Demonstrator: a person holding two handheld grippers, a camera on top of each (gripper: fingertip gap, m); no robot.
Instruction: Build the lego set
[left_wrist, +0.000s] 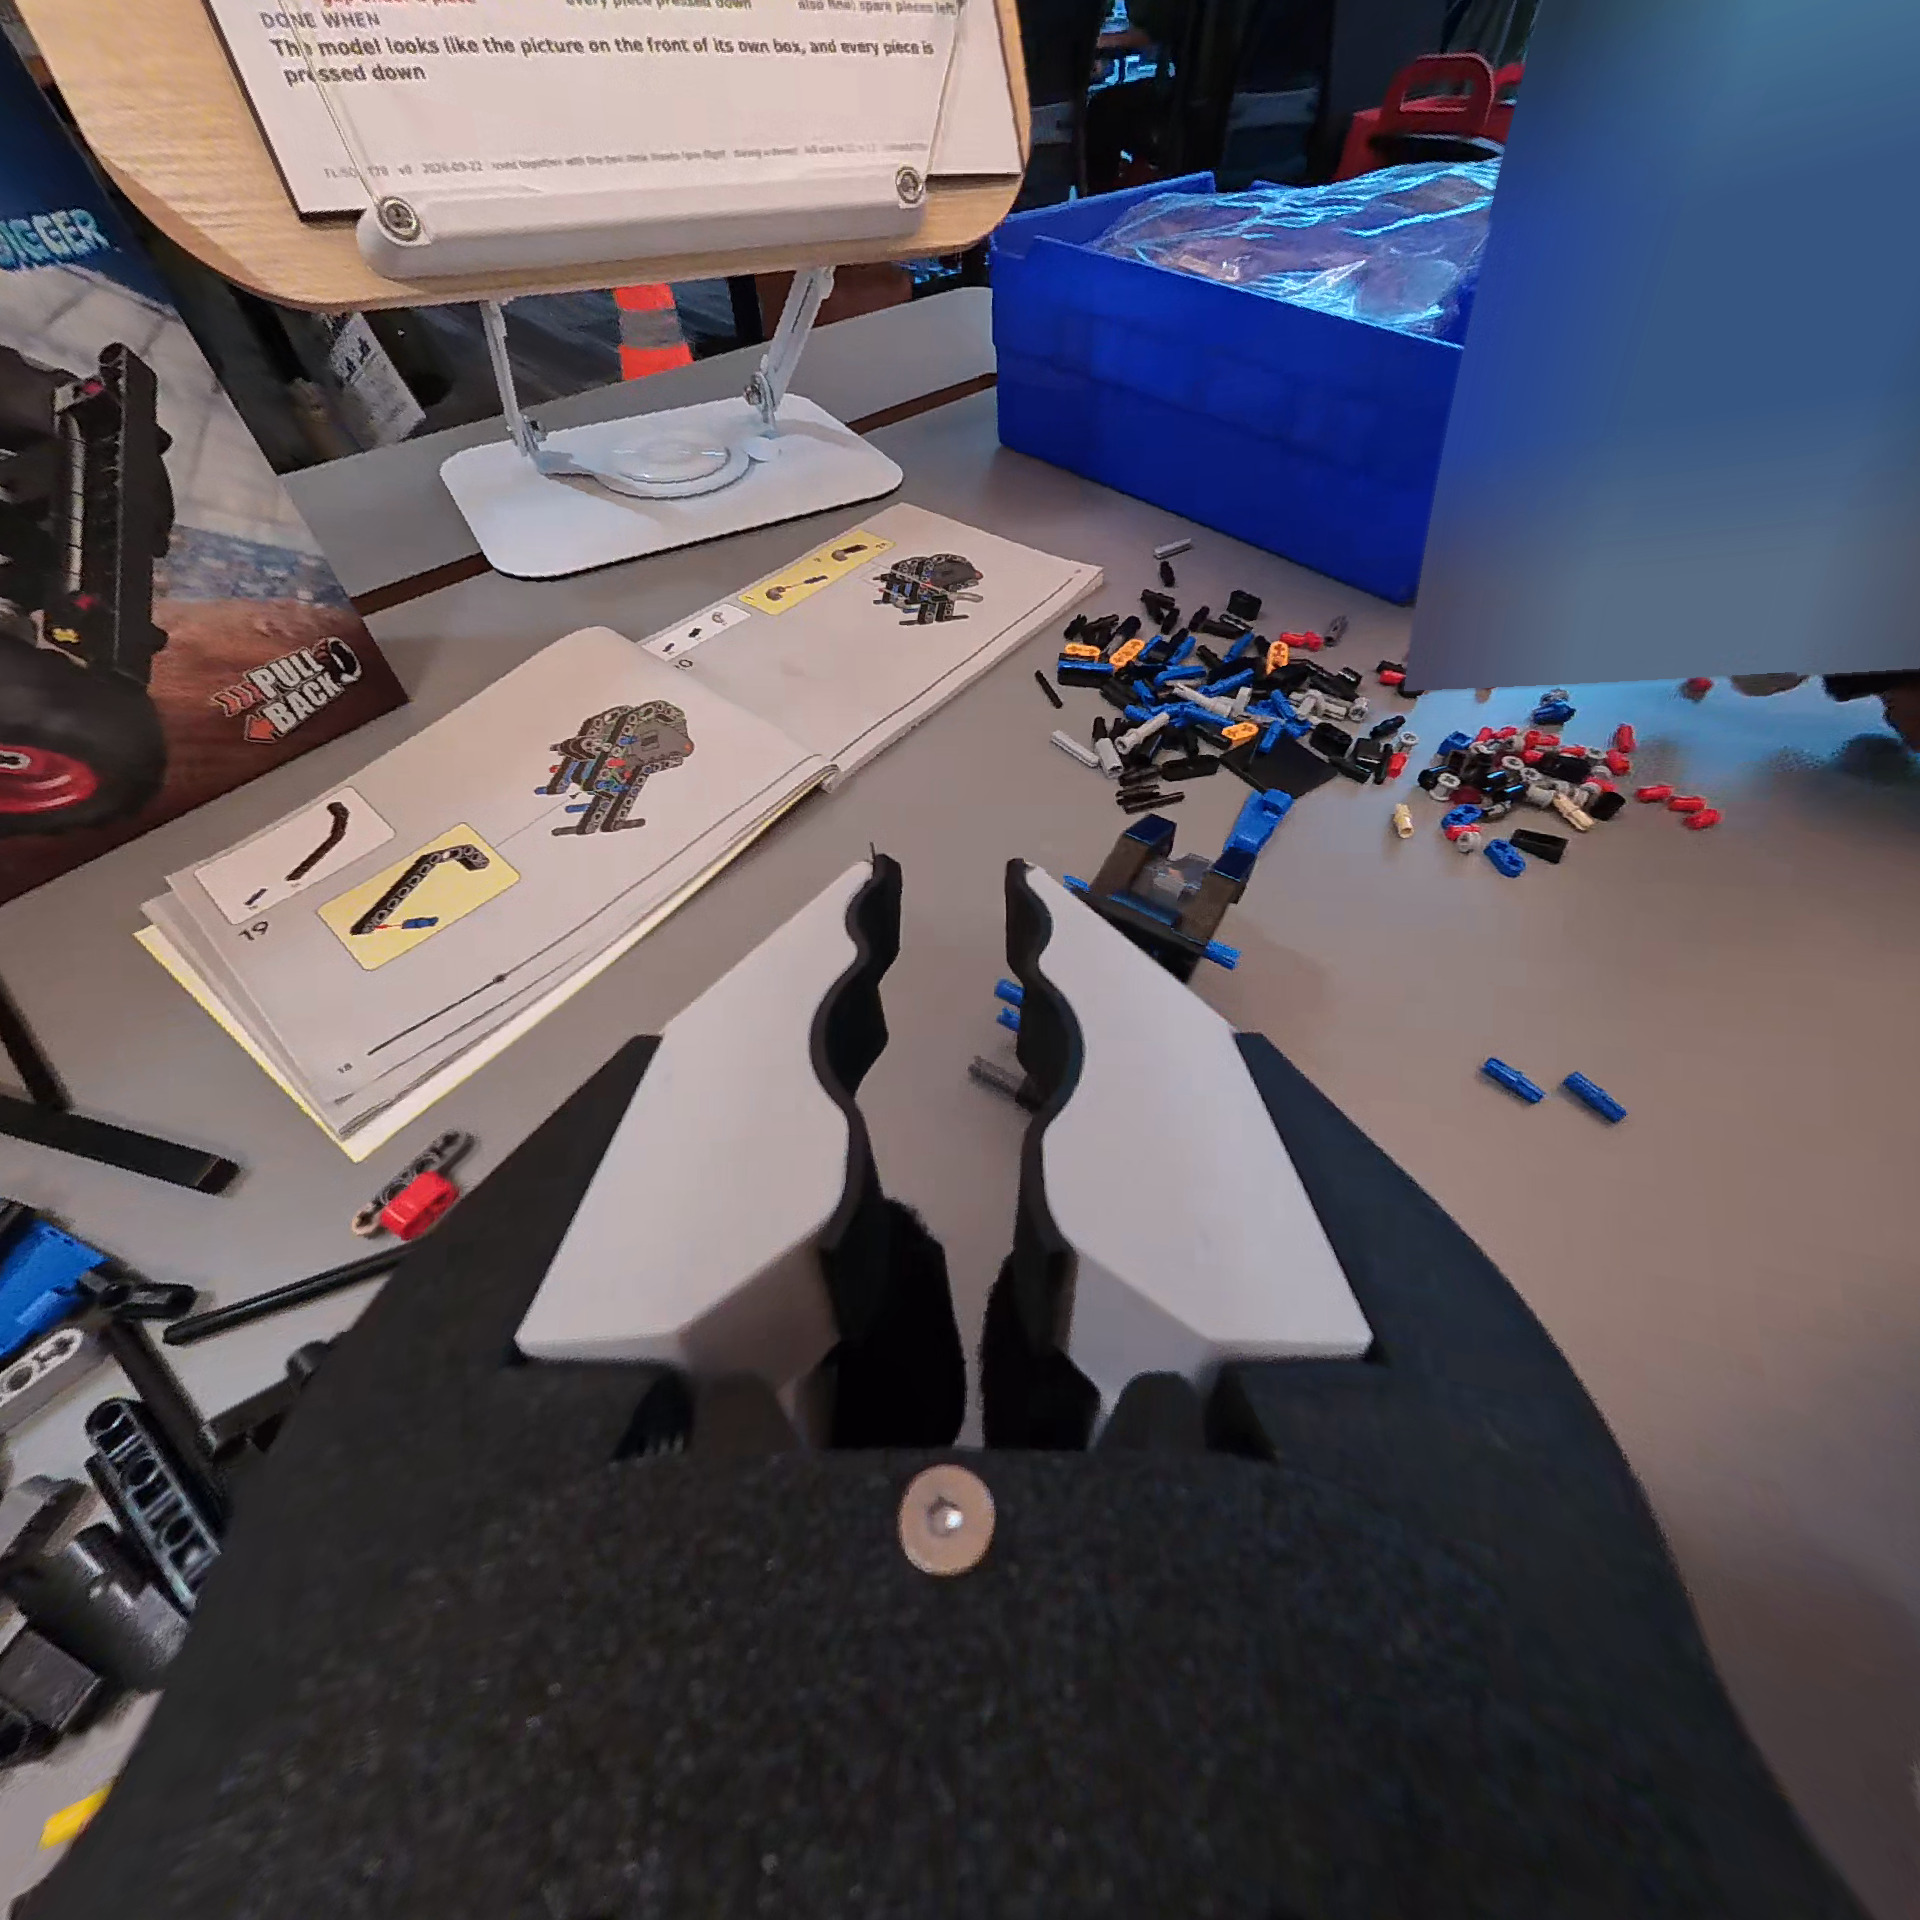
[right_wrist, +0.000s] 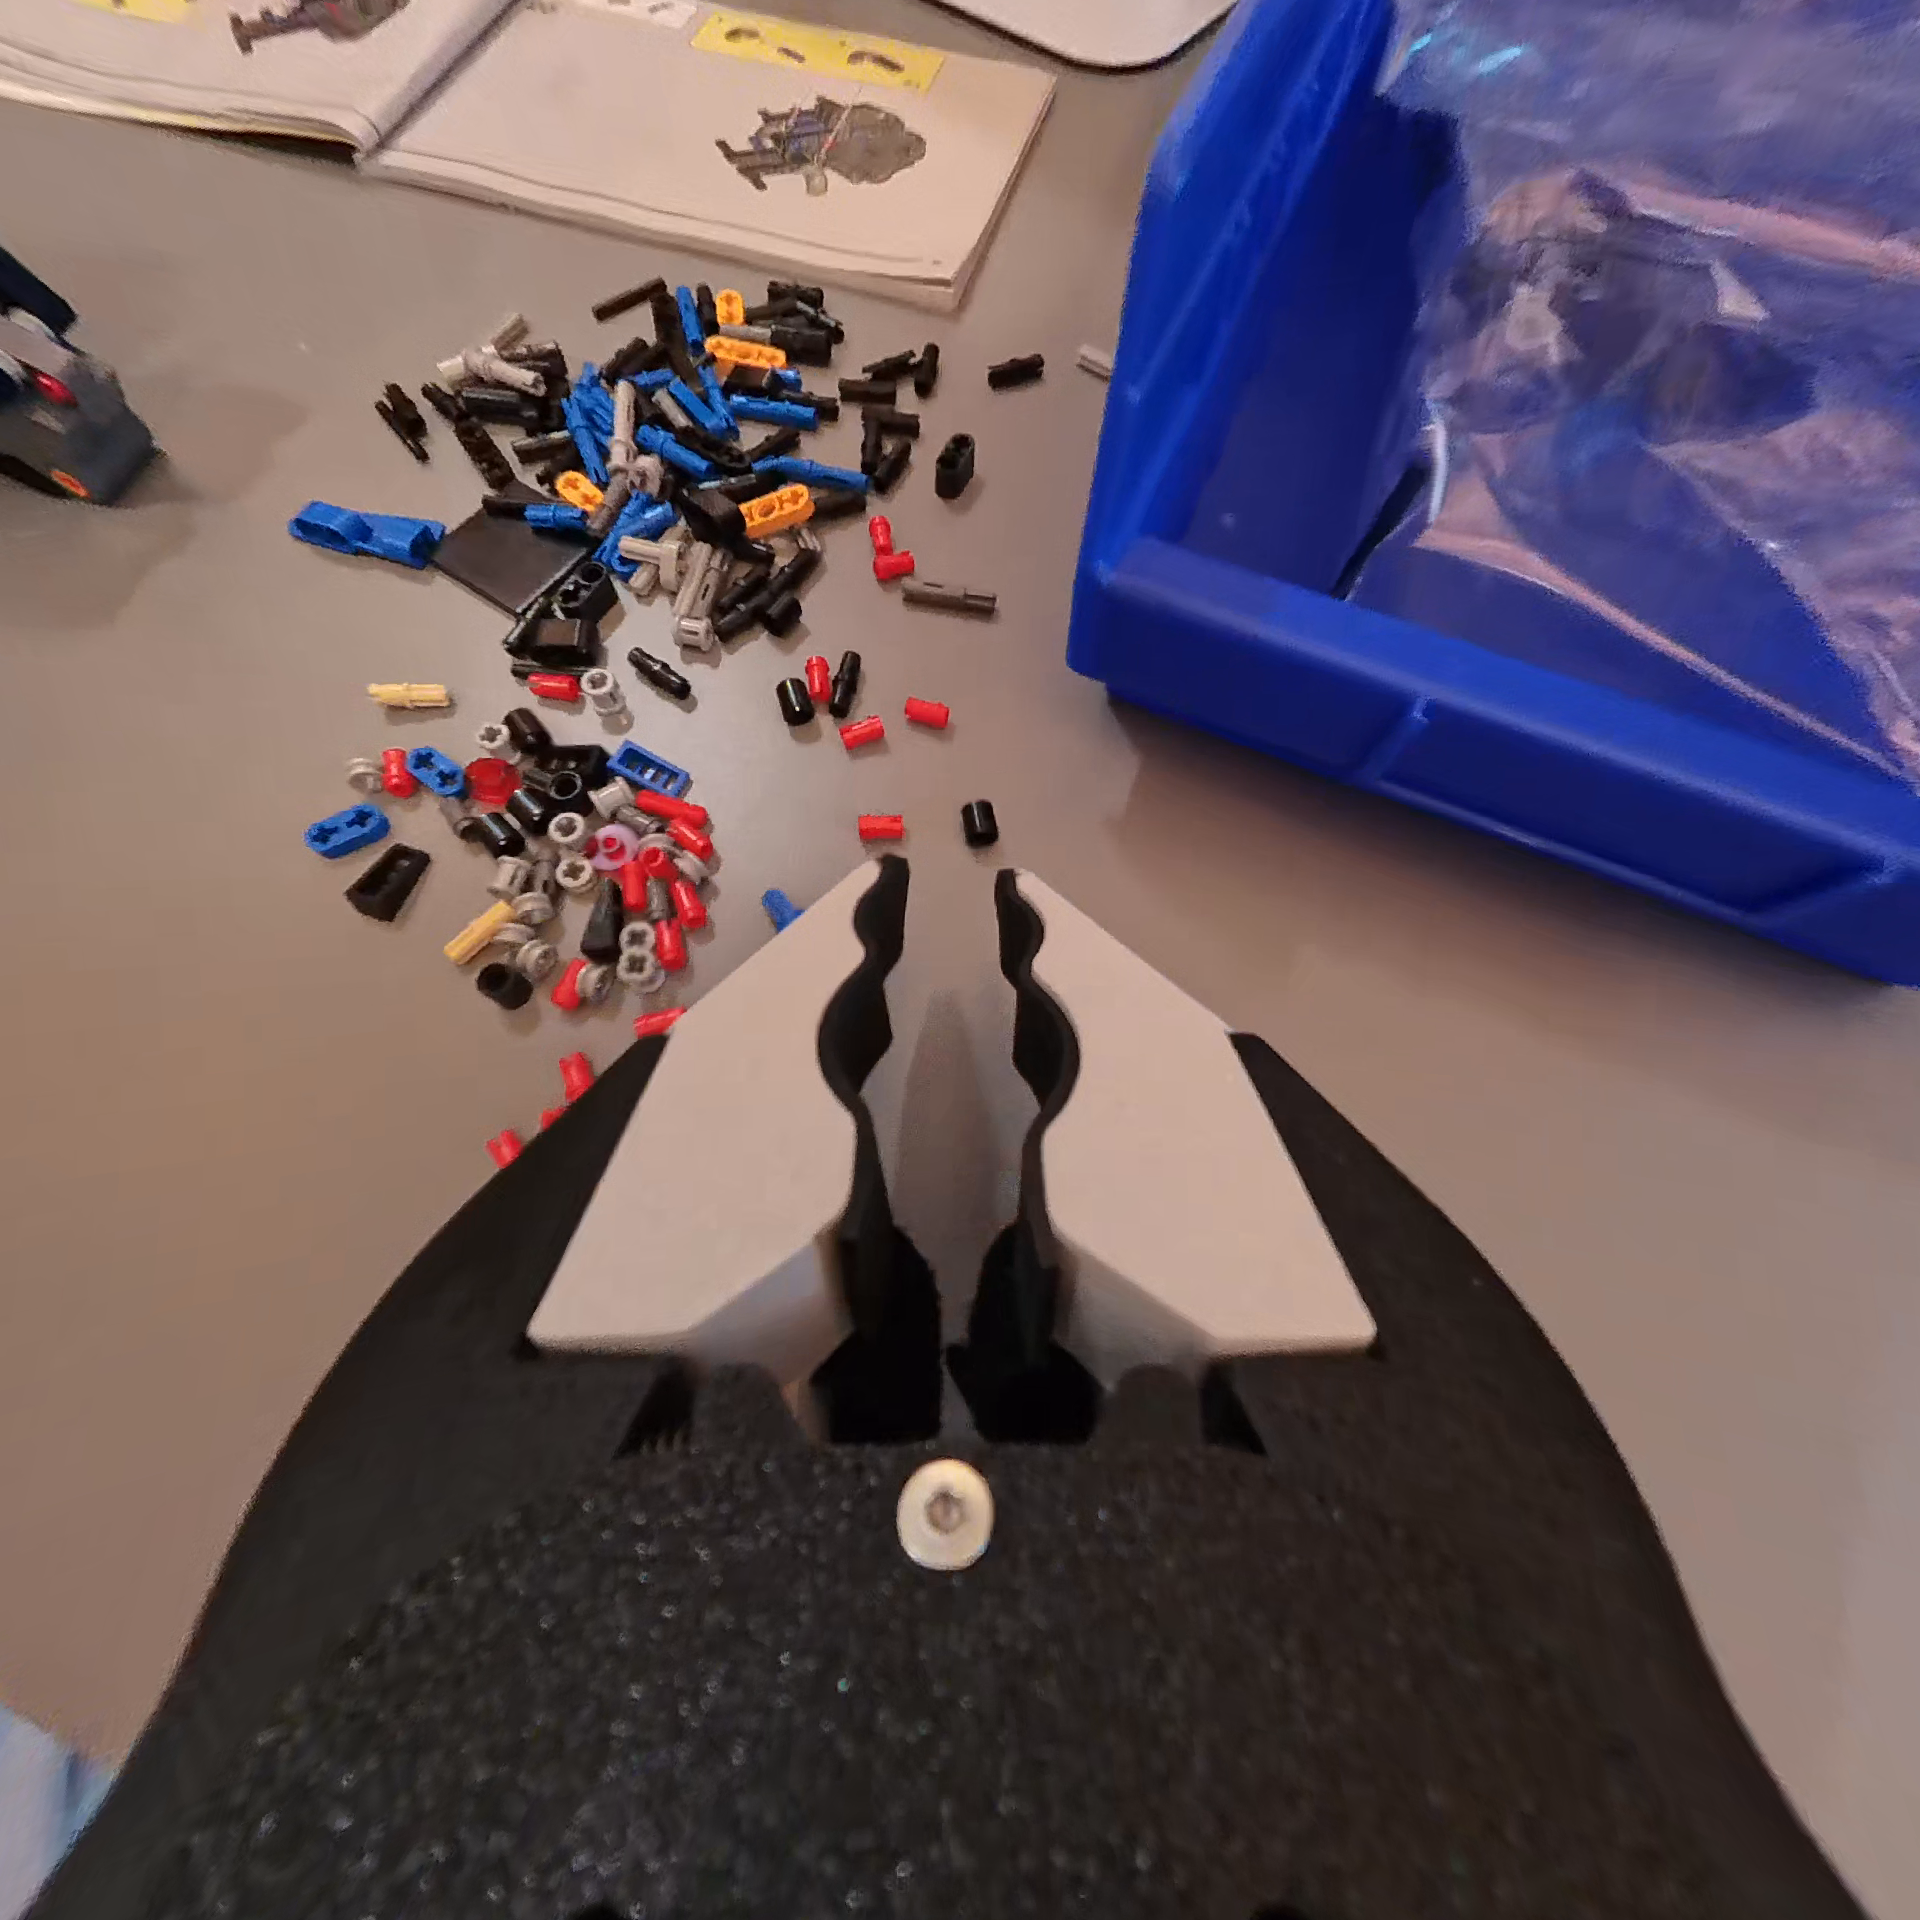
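1. The grey table carries everything, and both grippers hang above it.
2. A blue bin holding a clear plastic bag stands at the table's far right, near the loose parts.
3. A wooden stand on a white base holds a printed sheet, behind the booklet.
4. The set's box stands upright at the far left.
5. The open booklet lies flat between box and parts.
6. The left gripper has its jaws slightly apart and holds nothing; bare table shows through the gap.
7. The right gripper likewise has its jaws parted and empty, its tips just short of a black bush and a red pin.
8. The partly built model, black with blue pieces, sits on the table just beyond the left gripper's right finger.
9. Two piles of small parts lie close together: a black-and-blue pile near the booklet, and a red-and-grey pile nearer the right gripper.
10. Two blue pins lie apart from the piles, side by side.
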